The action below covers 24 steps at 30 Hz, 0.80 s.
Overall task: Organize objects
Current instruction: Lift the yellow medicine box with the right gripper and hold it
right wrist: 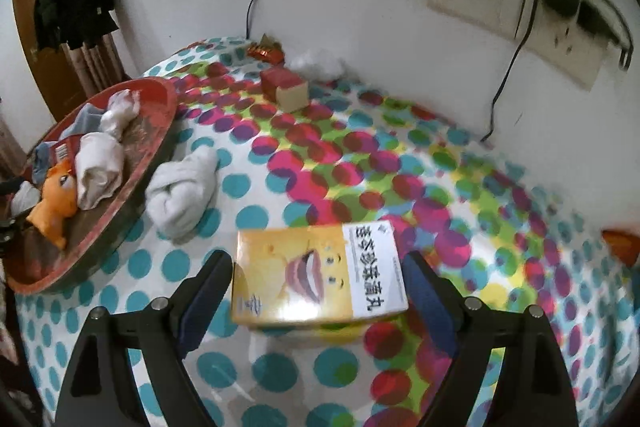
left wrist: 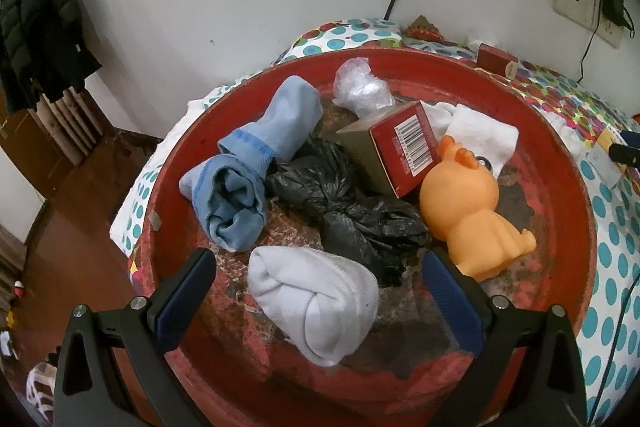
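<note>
Right gripper (right wrist: 318,301): jaws spread wide, empty. The yellow box (right wrist: 318,273) lies flat on the dotted worktop (right wrist: 440,187) directly ahead, between the two jaws but touching neither as far as I can tell. Its long axis runs left–right, across the gap, so the jaws face its short ends. The span looks only just wider than the box; closing as aligned should catch it, judged from this view alone.

The red tray (right wrist: 160,147) sits far left of the box, already holding socks and an orange toy (right wrist: 54,201). A rolled white sock (right wrist: 182,187) lies on the worktop just beside the tray rim; a small red box (right wrist: 284,87) sits far back.

Left gripper (left wrist: 320,301): jaws open over the tray (left wrist: 568,187), straddling a rolled white sock (left wrist: 316,307) without gripping it.

The right hand is the nearer to the yellow box.
</note>
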Each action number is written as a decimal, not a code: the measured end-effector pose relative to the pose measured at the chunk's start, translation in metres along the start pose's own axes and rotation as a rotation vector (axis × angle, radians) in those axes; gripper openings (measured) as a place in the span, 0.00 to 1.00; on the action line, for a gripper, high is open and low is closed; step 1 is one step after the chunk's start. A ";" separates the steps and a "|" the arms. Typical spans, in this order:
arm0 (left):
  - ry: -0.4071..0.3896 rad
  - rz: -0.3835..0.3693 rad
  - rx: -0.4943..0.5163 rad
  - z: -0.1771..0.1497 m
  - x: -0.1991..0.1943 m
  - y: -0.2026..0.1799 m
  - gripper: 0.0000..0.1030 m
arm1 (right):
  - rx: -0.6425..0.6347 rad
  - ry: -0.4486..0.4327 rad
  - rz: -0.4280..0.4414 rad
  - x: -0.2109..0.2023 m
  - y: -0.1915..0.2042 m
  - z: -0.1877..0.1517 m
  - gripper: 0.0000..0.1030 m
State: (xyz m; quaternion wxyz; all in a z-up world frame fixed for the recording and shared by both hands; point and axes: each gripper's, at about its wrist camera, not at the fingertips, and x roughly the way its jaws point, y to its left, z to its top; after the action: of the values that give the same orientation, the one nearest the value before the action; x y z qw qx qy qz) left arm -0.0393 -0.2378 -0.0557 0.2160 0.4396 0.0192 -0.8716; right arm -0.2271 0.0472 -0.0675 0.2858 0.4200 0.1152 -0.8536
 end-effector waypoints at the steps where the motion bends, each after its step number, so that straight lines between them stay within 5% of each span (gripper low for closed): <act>1: -0.001 0.004 0.003 0.000 0.000 -0.001 1.00 | 0.015 -0.006 0.004 0.000 -0.001 0.000 0.87; 24: 0.014 -0.012 -0.011 -0.001 0.004 0.000 1.00 | -0.070 0.029 -0.003 0.010 0.023 -0.004 0.88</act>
State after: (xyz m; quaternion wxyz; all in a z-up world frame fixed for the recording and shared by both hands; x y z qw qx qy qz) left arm -0.0402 -0.2390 -0.0594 0.2132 0.4444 0.0283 -0.8696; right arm -0.2156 0.0270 -0.0767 0.2975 0.4219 0.1496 -0.8433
